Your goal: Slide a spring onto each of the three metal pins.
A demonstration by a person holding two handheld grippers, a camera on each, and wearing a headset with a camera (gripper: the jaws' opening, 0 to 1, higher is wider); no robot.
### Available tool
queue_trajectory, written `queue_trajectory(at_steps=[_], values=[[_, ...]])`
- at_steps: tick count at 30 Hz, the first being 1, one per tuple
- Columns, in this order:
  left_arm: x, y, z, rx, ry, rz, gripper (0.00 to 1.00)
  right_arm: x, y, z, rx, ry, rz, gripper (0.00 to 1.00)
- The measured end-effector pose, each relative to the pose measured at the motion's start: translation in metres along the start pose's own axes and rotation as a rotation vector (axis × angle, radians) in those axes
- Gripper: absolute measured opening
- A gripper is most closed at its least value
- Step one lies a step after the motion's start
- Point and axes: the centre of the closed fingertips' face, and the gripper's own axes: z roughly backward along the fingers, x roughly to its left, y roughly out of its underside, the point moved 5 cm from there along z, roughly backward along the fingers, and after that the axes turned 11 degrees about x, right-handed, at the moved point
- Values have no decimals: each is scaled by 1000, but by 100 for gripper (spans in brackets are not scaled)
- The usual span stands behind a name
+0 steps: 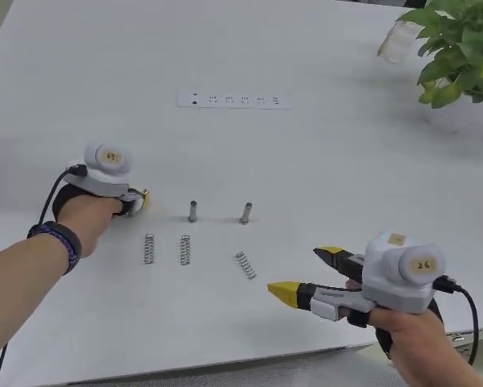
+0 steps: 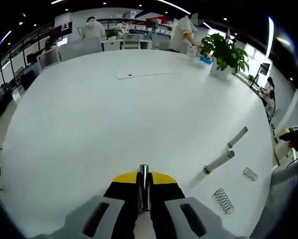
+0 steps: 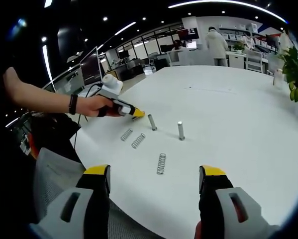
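Observation:
Two metal pins stand upright on the white table, one [image 1: 193,211] left of the other [image 1: 246,213]. A third pin [image 2: 144,172] sits between the jaws of my left gripper [image 2: 144,180], which is shut on it; this gripper [image 1: 141,197] rests on the table left of the standing pins. Three springs lie flat in front of the pins: left [image 1: 148,248], middle [image 1: 185,249] and right [image 1: 245,264]. My right gripper [image 1: 303,272] hovers open at the near right, with the right spring [image 3: 161,163] on the table ahead of its jaws.
A white power strip [image 1: 234,99] lies farther back on the table. A potted plant [image 1: 459,44] and a clear jar [image 1: 398,40] stand at the far right. The table's near edge [image 1: 225,363] runs just under my right gripper. People stand in the background.

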Motion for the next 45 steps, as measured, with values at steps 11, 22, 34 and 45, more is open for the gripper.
queue_trajectory(at_steps=[11, 22, 34, 45], values=[[3, -2, 7, -17, -6, 10, 0, 0, 3, 0, -2, -3, -3, 71], [5, -4, 14, -32, -10, 12, 0, 0, 3, 1, -11, -1, -5, 71], [2, -1, 24, -50, -14, 16, 0, 1, 3, 0, -11, -4, 3, 71], [-3, 6, 32, -53, -12, 8, 0, 3, 5, -1, -11, -6, 6, 71]])
